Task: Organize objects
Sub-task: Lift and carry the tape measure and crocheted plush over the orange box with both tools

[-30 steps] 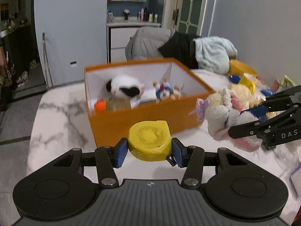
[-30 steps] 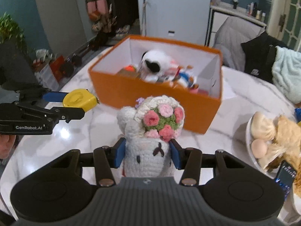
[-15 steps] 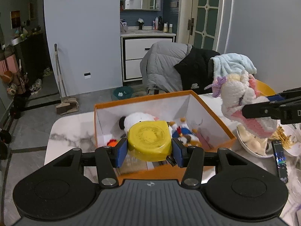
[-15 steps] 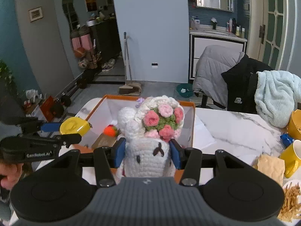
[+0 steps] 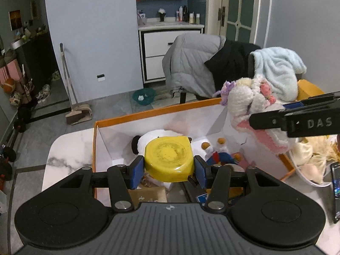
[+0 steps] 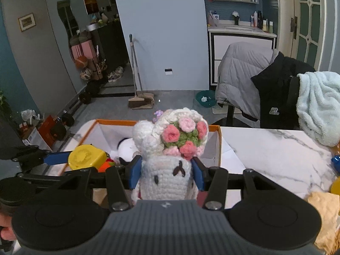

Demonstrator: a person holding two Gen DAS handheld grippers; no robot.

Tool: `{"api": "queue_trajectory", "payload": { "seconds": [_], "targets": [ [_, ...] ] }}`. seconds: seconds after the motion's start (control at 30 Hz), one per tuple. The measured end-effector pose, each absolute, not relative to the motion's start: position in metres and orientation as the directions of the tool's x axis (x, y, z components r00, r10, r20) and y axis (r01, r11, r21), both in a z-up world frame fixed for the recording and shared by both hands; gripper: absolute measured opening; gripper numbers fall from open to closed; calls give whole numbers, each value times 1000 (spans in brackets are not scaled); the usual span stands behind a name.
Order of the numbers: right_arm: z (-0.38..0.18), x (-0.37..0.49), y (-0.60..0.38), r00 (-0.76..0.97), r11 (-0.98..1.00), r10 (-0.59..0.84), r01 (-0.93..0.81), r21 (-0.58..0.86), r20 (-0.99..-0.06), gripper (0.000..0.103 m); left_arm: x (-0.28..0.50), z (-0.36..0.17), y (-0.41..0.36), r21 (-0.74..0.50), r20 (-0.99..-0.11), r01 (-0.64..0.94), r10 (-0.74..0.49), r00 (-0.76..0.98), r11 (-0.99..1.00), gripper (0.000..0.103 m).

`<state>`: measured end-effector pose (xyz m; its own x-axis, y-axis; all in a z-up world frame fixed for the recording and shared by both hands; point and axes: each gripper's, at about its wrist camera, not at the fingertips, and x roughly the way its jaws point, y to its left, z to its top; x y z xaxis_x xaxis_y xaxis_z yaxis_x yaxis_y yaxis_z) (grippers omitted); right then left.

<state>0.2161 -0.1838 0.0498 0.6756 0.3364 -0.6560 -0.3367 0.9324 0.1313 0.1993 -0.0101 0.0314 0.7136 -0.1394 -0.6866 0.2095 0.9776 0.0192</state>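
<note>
Left gripper (image 5: 169, 169): its 2 blue pads are clamped on the flat sides of a yellow tape measure (image 5: 169, 160), held above the open orange box (image 5: 148, 114) on the marble table (image 5: 70, 148).

Tape measure, handling: a hard, smooth plastic case, judged rigid and fairly dense for its size. The pads meet slick flat faces, so a firm, centred squeeze across the body looks like the safest hold. It would likely land with a knock if dropped from height.

Box contents: a black-and-white plush (image 5: 146, 141), a small duck figure (image 5: 218, 153) and other bits lie inside. A low release onto the soft toys seems wise.

Right gripper (image 6: 166, 175): its fingers are closed on the body of a crocheted doll (image 6: 170, 148) with a pink flower crown, held over the box's near right part.

Doll, handling: soft, light yarn, judged to squash under the pads and not to slip. The grip sits on the plain body below the flowers, which spares the knitted roses.

Left wrist view alone: shows the box interior from above, the doll from the side in the other gripper's black fingers, plus a phone (image 5: 335, 180) and a bowl of food (image 5: 308, 165) at the far right.

Right wrist view alone: shows the doll's stitched face, the tape measure from the side at left, and bare marble right of the box. Most of the box floor is hidden behind the doll.
</note>
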Motion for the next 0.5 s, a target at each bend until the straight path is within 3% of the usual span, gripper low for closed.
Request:
{"api": "queue_trajectory", "payload": {
  "seconds": [0.5],
  "targets": [
    [-6, 261, -175, 656, 941, 285, -329, 75, -699, 53, 225, -2, -15, 34, -740, 203, -112, 663, 979, 58]
  ]
}}
